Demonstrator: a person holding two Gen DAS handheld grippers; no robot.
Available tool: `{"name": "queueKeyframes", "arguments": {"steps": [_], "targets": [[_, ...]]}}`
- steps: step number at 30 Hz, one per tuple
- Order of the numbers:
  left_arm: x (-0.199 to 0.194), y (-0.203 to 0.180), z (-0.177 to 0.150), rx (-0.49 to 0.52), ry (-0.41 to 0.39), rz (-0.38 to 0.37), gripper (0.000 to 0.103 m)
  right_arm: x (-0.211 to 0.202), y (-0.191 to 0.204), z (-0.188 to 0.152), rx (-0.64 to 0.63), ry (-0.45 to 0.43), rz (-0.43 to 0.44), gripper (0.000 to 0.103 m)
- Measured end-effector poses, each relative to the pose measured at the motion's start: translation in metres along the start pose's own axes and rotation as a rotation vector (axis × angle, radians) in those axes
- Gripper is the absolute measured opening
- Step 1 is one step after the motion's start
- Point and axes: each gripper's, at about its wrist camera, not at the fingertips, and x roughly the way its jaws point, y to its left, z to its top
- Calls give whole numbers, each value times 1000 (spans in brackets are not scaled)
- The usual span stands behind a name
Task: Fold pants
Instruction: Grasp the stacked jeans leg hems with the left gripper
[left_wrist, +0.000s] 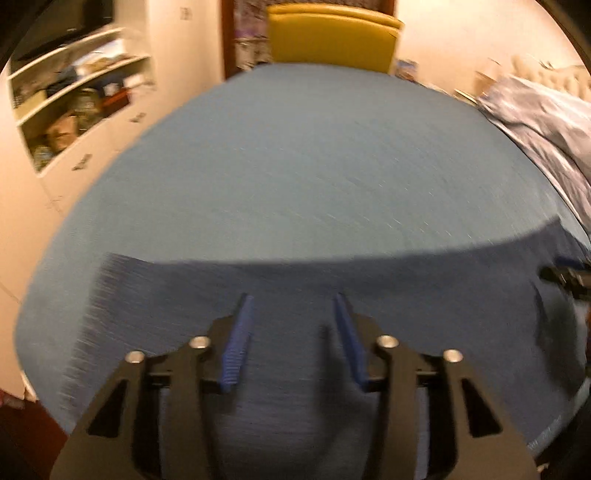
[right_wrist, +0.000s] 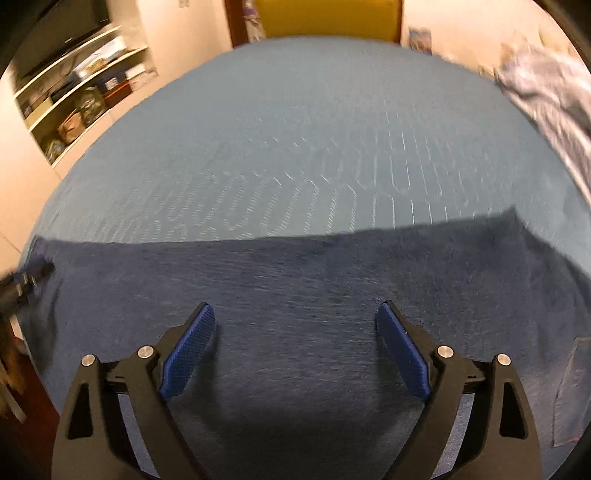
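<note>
Dark navy pants (left_wrist: 295, 280) lie flat along the near edge of a table with a light blue cloth (left_wrist: 295, 166). They also show in the right wrist view (right_wrist: 295, 280), with a back pocket at the right (right_wrist: 569, 391). My left gripper (left_wrist: 293, 301) is open and empty just above the pants. My right gripper (right_wrist: 295, 310) is wide open and empty above the pants. The right gripper shows at the right edge of the left wrist view (left_wrist: 565, 278). The left gripper shows at the left edge of the right wrist view (right_wrist: 22, 280). Both views are motion-blurred.
A yellow chair (left_wrist: 332, 37) stands at the table's far end. A crumpled pale blue garment (left_wrist: 546, 122) lies at the far right of the table. Cluttered white shelves (left_wrist: 74, 103) stand on the left wall.
</note>
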Motion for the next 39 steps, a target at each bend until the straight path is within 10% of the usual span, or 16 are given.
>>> {"name": "queueKeyframes", "arguments": {"steps": [5, 11, 21, 39], "targets": [[26, -27, 1, 12, 29, 2, 33, 17, 1, 3, -27, 18, -60, 86], [13, 29, 12, -77, 4, 121, 33, 19, 6, 3, -38, 5, -86, 86], [-29, 150, -56, -316, 58, 332, 59, -12, 35, -9, -87, -61, -105, 86], [-66, 180, -95, -503, 42, 200, 62, -47, 74, -23, -123, -81, -85, 86]]}}
